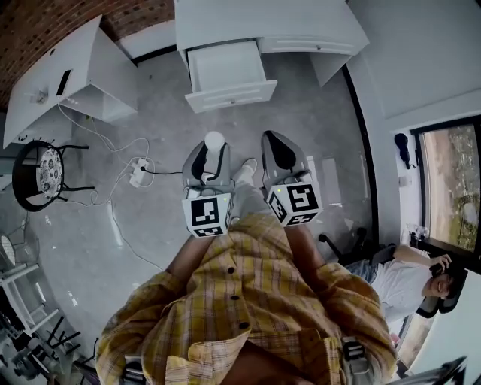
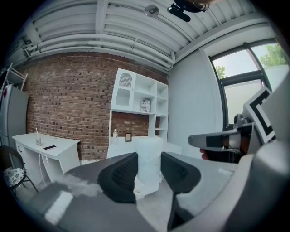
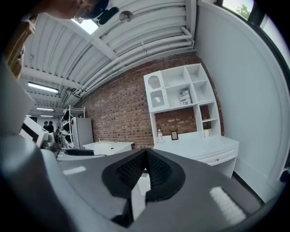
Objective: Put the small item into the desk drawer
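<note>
My left gripper (image 1: 208, 164) is shut on a small white item (image 1: 215, 142), which sticks out past its tips in the head view. In the left gripper view the pale item (image 2: 148, 152) stands upright between the two dark pads (image 2: 121, 174) of the left gripper (image 2: 149, 168). Beside it on the right, my right gripper (image 1: 281, 154) is shut with nothing in it; its pads (image 3: 156, 168) meet in the right gripper view. The white desk (image 1: 301, 19) is ahead across the grey floor, and its drawer (image 1: 229, 75) is pulled open and looks bare inside.
A second white desk (image 1: 68, 75) stands at the far left, with a black stool (image 1: 41, 173) near it. A power strip (image 1: 139, 171) and cables lie on the floor to the left. A seated person (image 1: 421, 278) is at the lower right by the window.
</note>
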A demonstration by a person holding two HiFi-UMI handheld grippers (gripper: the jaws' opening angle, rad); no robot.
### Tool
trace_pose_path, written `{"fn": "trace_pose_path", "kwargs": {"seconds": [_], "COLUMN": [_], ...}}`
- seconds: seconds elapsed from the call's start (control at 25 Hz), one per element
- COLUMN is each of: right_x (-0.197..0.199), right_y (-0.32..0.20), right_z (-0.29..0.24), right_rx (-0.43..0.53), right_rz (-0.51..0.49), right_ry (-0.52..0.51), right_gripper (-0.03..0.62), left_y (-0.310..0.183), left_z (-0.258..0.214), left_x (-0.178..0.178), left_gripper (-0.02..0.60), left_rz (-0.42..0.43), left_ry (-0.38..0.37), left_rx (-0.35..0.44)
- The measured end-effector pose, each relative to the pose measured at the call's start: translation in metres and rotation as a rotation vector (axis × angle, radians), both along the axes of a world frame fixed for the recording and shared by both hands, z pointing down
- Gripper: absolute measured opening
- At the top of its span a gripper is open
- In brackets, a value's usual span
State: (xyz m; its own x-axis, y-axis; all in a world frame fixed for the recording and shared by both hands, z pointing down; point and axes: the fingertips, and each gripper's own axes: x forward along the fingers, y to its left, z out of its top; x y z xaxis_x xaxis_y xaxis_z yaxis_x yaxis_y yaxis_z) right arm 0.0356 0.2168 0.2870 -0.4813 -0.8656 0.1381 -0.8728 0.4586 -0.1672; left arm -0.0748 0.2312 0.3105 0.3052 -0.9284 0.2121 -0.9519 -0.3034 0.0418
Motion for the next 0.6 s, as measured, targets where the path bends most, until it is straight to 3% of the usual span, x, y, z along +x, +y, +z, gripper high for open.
{"fn": "trace_pose_path", "kwargs": {"seconds": [0.6], "right_x": [0.004], "right_y": [-0.168], "right_z": [0.007], "right_rx": [-0.038], "right_rz": [0.0], "right_ry": [-0.02], "right_gripper": [-0.003], "left_y": [-0.171], "left_z": [0.008], "left_x": [-0.007], "left_gripper": [0.169], "left_rz": [-0.033], "left_ry": [-0.007], "left_rx": [-0.047]}}
